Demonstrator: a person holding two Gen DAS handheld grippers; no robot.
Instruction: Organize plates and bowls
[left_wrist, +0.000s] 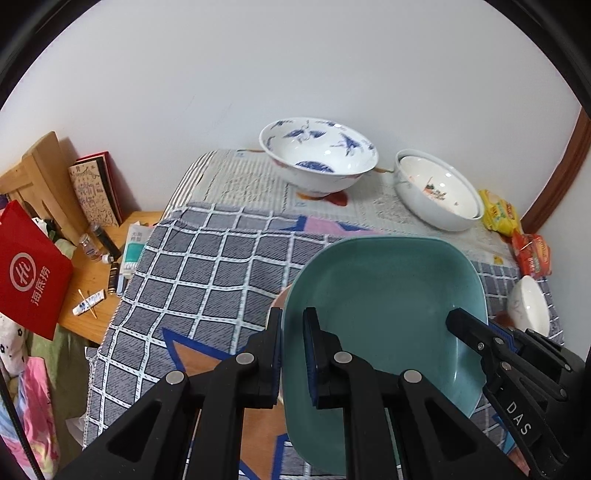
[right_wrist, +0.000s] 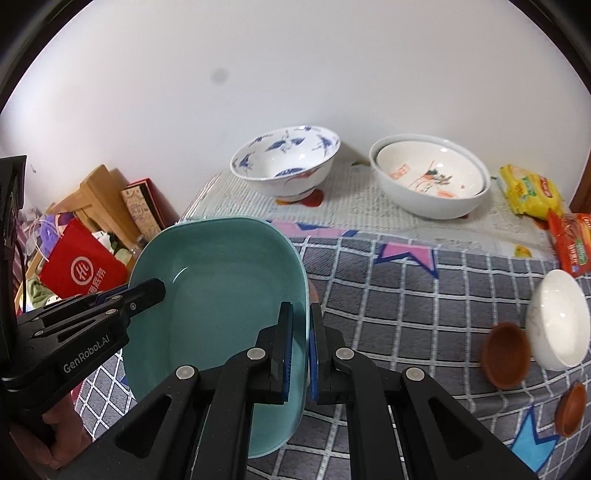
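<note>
Left gripper (left_wrist: 292, 354) clamped, angled down; right gripper (right_wrist: 302, 356) likewise.

A square dish (right_wrist: 221, 295) is held above the near left of the table (right_wrist: 388, 295), its left rim between the left gripper's (left_wrist: 293, 350) jaws and its right rim between the right gripper's (right_wrist: 301, 347). At the back stand a patterned bowl (right_wrist: 286, 162) and, to its right, two nested bowls (right_wrist: 430, 177). A small bowl (right_wrist: 557, 321) lies near the right edge, two saucers (right_wrist: 506, 354) just beside it
</note>
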